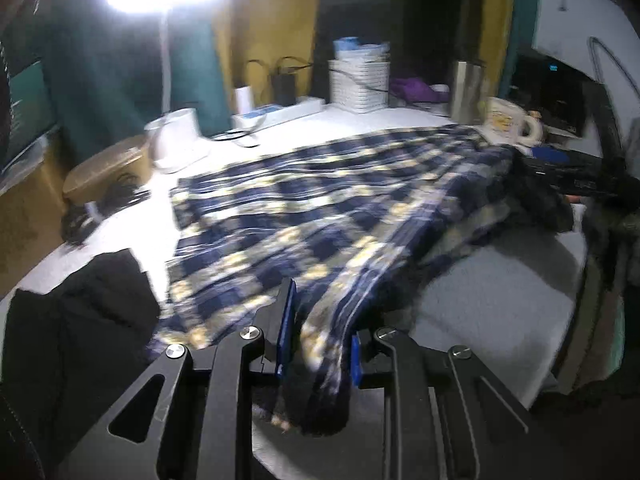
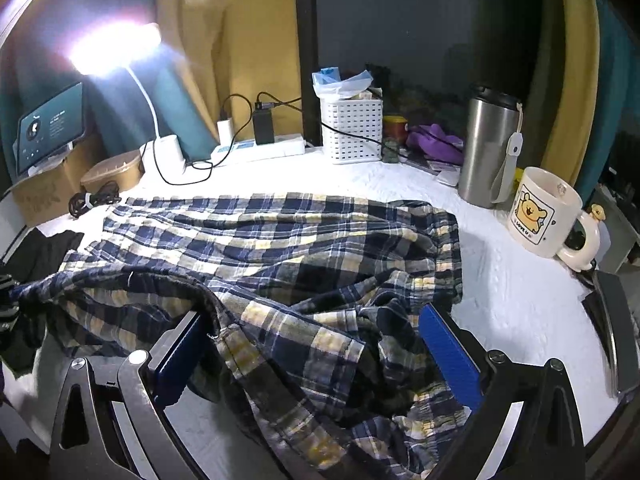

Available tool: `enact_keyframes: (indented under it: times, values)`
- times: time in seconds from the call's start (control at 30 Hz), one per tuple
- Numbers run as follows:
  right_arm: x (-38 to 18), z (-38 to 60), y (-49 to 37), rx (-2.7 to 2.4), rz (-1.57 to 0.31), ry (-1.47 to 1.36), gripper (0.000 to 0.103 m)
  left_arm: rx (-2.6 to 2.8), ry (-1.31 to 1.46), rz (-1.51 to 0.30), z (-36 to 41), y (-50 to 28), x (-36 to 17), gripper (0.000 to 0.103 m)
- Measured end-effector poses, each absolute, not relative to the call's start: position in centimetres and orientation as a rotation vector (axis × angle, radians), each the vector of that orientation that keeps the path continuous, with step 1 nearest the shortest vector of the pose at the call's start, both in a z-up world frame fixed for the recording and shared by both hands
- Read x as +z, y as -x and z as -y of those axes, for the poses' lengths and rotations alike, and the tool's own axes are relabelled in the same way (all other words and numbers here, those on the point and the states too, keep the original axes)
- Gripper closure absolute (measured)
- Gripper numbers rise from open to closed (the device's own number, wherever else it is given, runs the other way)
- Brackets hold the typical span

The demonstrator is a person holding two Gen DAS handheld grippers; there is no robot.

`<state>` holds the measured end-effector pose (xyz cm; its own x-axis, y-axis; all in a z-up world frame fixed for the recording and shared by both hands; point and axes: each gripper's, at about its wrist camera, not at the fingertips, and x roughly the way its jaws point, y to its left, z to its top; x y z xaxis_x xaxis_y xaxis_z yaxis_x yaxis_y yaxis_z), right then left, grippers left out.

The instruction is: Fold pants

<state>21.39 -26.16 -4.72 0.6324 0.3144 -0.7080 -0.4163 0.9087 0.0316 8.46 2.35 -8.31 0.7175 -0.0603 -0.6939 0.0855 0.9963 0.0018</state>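
Writing: the mug (image 2: 544,216) carries a cartoon bear and the words "LOVE U"; the screen (image 2: 52,128) at far left shows text too small to read.
Pants: the plaid pants (image 2: 280,248) lie spread across the white bench (image 2: 516,292), rumpled and bunched at the near edge (navy, cream and yellow checks).
Left hand-held gripper: the left hand-held gripper (image 1: 318,344) is nearly closed, its blue pads (image 1: 286,328) pinching a gathered fold of the pants; it points down at a slant toward the bench.
Right hand-held gripper: the right hand-held gripper (image 2: 320,360) has its jaws wide apart, the bunched waist end of the pants lying between them; the pads do not press the cloth. It too slants down toward the bench.
Hard to make out: the left wrist view is smeared by motion blur, so the check pattern streaks; the lamp (image 2: 116,46) glare washes out its surroundings.
Cut off: a dark cloth (image 1: 80,308) at the left edge runs out of view; what it is cannot be told.
Behind the pants: a steel flask (image 2: 488,144), a white basket (image 2: 352,132) and a power strip (image 2: 260,150) with plugs.
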Motion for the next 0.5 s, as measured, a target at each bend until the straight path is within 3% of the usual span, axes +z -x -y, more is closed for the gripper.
enact_keyframes:
  times: [0.07,0.5]
  values:
    - [-4.9,26.1,-20.7,0.434,-0.781,0.157,0.001,-0.064,-0.027,-0.768,-3.0,-8.6,-8.2,0.099]
    - [-8.6,26.9,-16.0,0.286,-0.76,0.341,0.001,-0.033,-0.051,-0.606,-2.8,-7.0,-2.1,0.101]
